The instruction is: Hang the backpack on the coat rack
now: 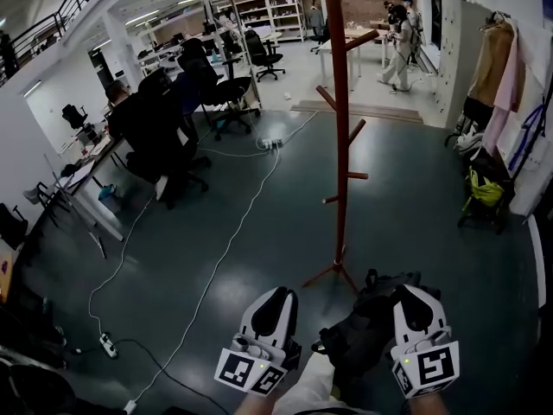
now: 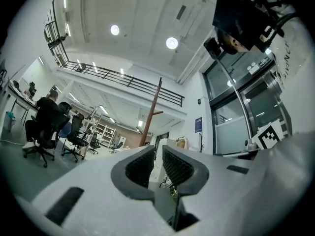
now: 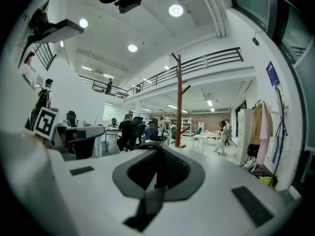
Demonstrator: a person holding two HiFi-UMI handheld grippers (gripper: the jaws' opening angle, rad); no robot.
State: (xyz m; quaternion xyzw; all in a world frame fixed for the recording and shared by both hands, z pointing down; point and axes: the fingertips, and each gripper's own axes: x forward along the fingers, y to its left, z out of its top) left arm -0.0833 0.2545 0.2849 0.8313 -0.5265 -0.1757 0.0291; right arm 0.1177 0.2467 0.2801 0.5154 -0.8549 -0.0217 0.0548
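The red-brown coat rack (image 1: 340, 145) stands on the dark floor straight ahead, with pegs up its pole; it also shows in the left gripper view (image 2: 153, 112) and the right gripper view (image 3: 178, 102). The black backpack (image 1: 359, 331) hangs low between my two grippers, near the rack's feet. My right gripper (image 1: 413, 296) is shut on a dark strap (image 3: 156, 188) of the backpack, which runs out of its closed jaws (image 3: 158, 154). My left gripper (image 1: 281, 296) is held beside the bag, its jaws (image 2: 157, 154) standing apart with nothing between them.
A person sits among black office chairs (image 1: 155, 137) at desks on the left. White cables (image 1: 225, 240) and a power strip (image 1: 107, 345) lie on the floor. Clothes (image 1: 501, 76) and a yellow bag (image 1: 484, 188) are at the right wall. People stand at the far tables (image 1: 399, 33).
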